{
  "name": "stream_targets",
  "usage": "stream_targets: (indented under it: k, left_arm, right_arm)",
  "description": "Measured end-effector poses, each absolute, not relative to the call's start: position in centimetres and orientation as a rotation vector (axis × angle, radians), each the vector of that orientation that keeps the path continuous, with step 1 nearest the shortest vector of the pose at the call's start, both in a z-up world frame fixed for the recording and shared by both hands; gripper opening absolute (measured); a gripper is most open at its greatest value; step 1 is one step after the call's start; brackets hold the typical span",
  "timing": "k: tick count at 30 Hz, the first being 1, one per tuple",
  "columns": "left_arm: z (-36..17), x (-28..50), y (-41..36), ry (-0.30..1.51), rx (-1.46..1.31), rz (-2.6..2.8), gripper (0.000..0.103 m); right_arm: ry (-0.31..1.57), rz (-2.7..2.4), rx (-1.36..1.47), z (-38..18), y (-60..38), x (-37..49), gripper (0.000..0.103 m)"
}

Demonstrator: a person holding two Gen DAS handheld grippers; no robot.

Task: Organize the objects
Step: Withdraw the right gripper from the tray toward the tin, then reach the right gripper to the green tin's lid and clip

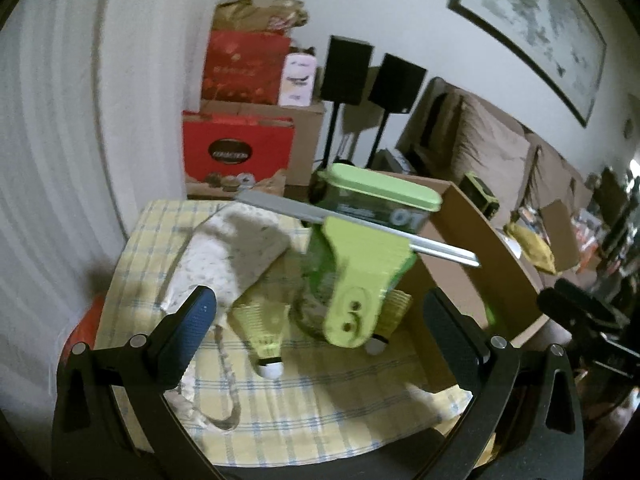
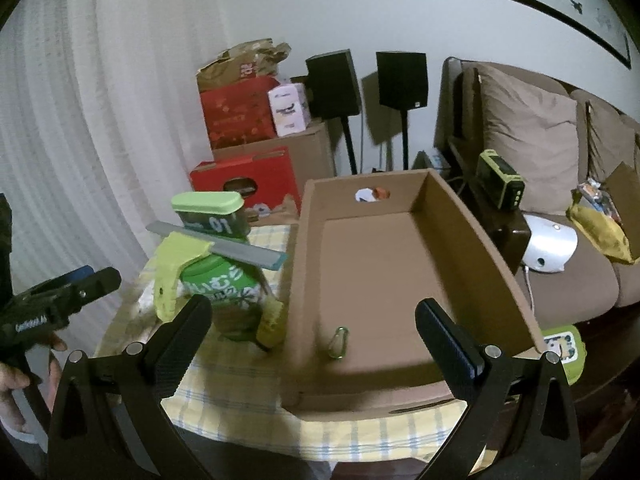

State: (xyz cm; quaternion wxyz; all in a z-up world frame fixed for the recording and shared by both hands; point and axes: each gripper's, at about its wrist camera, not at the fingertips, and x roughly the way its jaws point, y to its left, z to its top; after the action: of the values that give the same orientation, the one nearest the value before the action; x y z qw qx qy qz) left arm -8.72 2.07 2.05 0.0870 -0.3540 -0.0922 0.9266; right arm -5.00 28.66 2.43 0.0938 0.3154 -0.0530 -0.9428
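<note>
The left gripper (image 1: 320, 332) hangs with its jaws spread wide and nothing between them, above a checked cloth (image 1: 320, 412). Just ahead of it lies a yellow-green shuttlecock (image 1: 264, 332), white cork toward the camera, and beside that a green squeegee (image 1: 356, 280) leans on a green bottle (image 2: 228, 288) — its grey blade runs across a dark tin (image 1: 380, 200) with a pale green lid, marked "01". A white speckled pouch (image 1: 228, 256) lies to the left, its cord trailing over the cloth.

The right gripper (image 2: 316, 332) is likewise wide open and empty, pointed into a shallow cardboard box (image 2: 472, 240). A small green carabiner (image 2: 339, 342) lies on the box floor near the front wall, between the fingers in view; the rest of the floor is bare. The bottle's label carries white Japanese script, too blurred to read.

The box's left wall stands close beside the bottle and a second shuttlecock (image 2: 270, 322). Beyond the cloth's far edge are red cartons (image 2: 244, 184), two black speakers (image 2: 402, 80) on stands and a brown sofa (image 2: 560, 280). A hand (image 2: 16, 392) holds the left gripper at the frame's left edge.
</note>
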Motion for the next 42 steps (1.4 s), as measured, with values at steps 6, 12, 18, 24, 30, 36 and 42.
stream_targets:
  k: [6, 12, 18, 24, 30, 36, 42]
  left_arm:
    - [2.0, -10.1, -0.1, -0.301, -1.060, 2.801, 0.101]
    - [1.8, -12.3, -1.3, -0.331, -1.094, 2.785, 0.089]
    - [1.2, -15.0, -2.9, -0.450, -1.151, 2.738, 0.061]
    - [-0.3, -17.7, -4.6, -0.710, -1.169, 2.619, 0.053]
    - [-1.9, -20.1, -4.7, -0.822, -1.198, 2.533, 0.041]
    - [-3.4, -21.1, -5.2, -0.962, -1.193, 2.451, 0.038]
    - [-3.7, -21.5, -5.5, -1.011, -1.184, 2.415, 0.038]
  right_arm:
    - [-0.242, -2.757, 0.961, 1.9, 28.5, -6.1, 0.089]
    - [-0.342, -2.691, 1.003, 1.1, 28.8, -7.8, 0.076]
    - [-0.510, -2.619, 1.011, 0.7, 29.7, -9.5, 0.068]
    - [-0.804, -2.466, 0.996, -0.5, 31.1, -11.5, 0.057]
    - [-0.964, -2.308, 0.990, -1.8, 31.9, -13.1, 0.042]
    - [-1.002, -2.265, 1.000, -2.7, 31.8, -13.6, 0.036]
    - [-1.022, -2.226, 1.015, -3.3, 31.6, -14.1, 0.035]
